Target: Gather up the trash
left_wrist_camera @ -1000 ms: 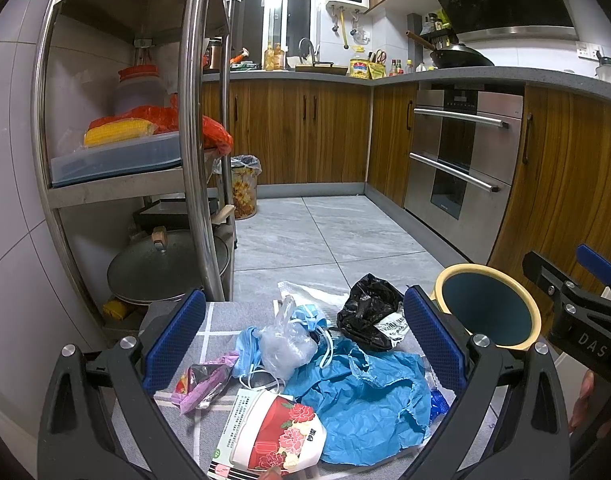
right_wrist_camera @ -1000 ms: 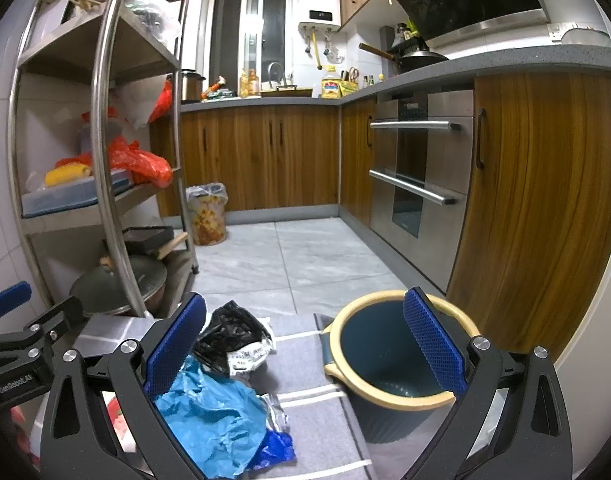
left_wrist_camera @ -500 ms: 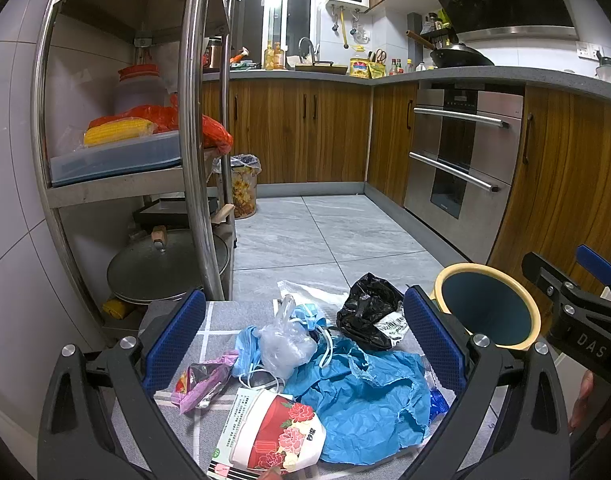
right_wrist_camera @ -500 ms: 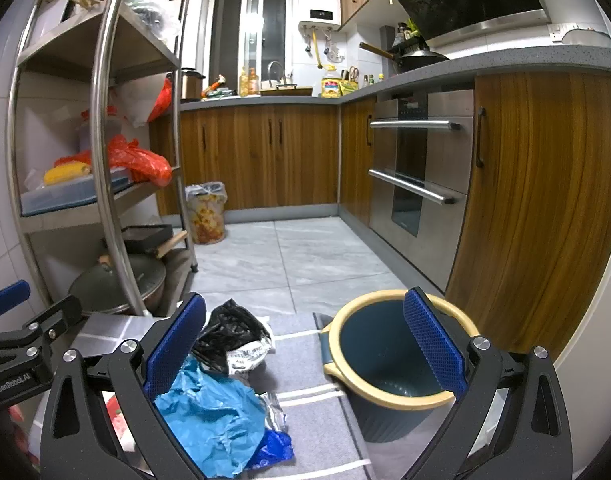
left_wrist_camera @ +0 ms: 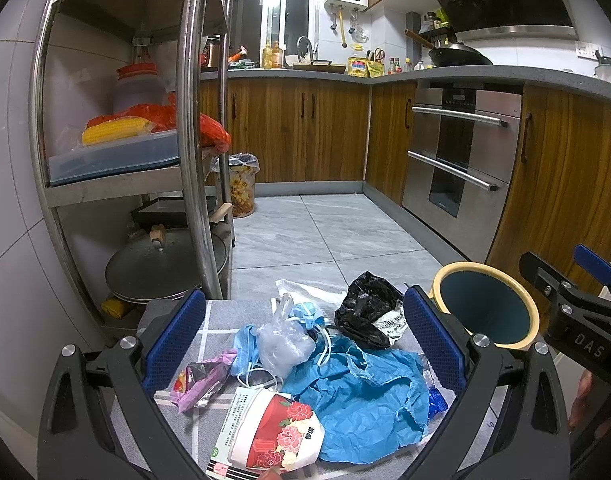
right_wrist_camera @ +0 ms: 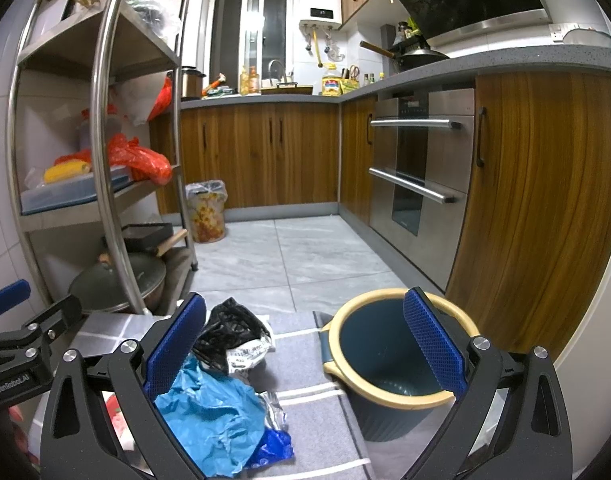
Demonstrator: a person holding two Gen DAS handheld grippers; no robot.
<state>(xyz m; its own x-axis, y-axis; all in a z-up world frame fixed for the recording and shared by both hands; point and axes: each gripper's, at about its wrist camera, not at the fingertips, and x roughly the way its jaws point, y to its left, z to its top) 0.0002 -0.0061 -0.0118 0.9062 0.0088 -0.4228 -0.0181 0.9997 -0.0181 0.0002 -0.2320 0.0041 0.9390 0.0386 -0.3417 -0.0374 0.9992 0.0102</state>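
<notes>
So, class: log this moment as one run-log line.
left gripper: open, over trash pile | right gripper: open, empty | bin: upright, empty

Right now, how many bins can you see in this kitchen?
2. A blue bin with a yellow rim stands on the grey mat beside the rubbish pile. A flowery bin with a plastic liner stands on the floor by the far cabinets. Others may be hidden.

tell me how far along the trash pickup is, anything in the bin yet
Nothing looks done: what shows of the inside of the bin is bare. Nothing is in hand either; the left gripper and right gripper are both open. Left to collect on the mat: blue paper, black bag, clear bag, face masks, purple wrapper and flowered cup.
</notes>
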